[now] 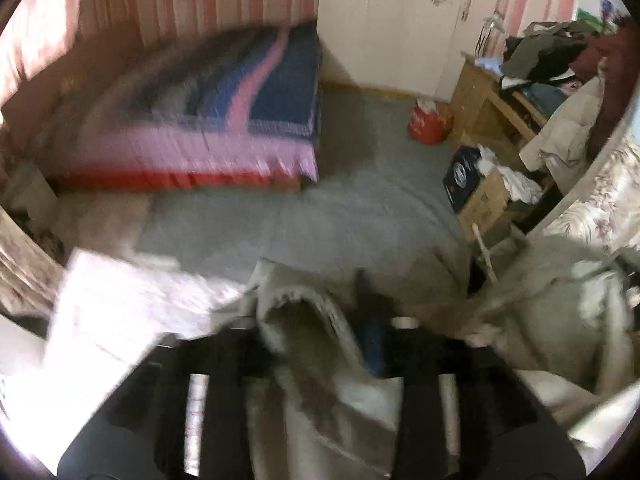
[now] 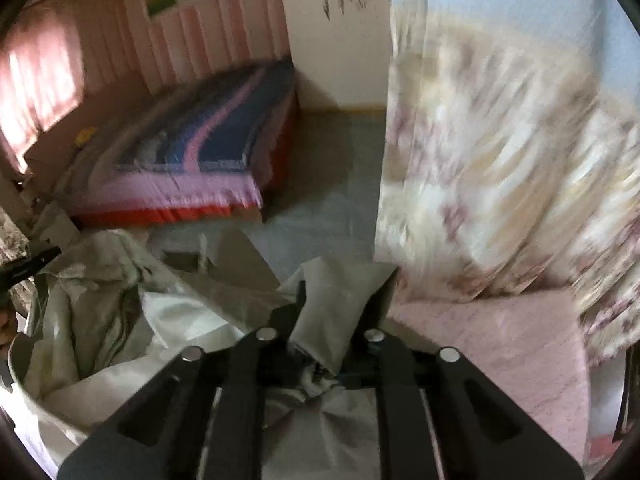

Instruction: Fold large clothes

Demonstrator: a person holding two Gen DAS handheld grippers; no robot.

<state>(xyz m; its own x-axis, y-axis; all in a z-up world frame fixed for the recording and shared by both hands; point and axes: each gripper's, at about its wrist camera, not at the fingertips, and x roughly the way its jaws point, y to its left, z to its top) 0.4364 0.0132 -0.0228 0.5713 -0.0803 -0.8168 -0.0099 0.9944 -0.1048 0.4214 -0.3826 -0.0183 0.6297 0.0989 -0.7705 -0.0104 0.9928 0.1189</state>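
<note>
A large pale grey-white garment point(image 1: 312, 344) hangs bunched between both grippers, held in the air above the floor. My left gripper point(image 1: 320, 320) is shut on a folded edge of it; the cloth drapes over the fingers and hides the tips. In the right wrist view my right gripper point(image 2: 340, 300) is shut on another fold of the same garment point(image 2: 336, 312), which stands up between the fingers. The rest of the garment point(image 2: 120, 300) sags in crumpled folds to the left. Both views are motion-blurred.
A bed with a blue, pink and purple cover point(image 1: 224, 112) stands ahead across the grey floor point(image 1: 320, 216). A floral curtain or sheet point(image 2: 500, 160) hangs close on the right. A wooden desk piled with clothes point(image 1: 532, 64), a red bucket point(image 1: 428, 124) and boxes point(image 1: 480, 192) stand at right.
</note>
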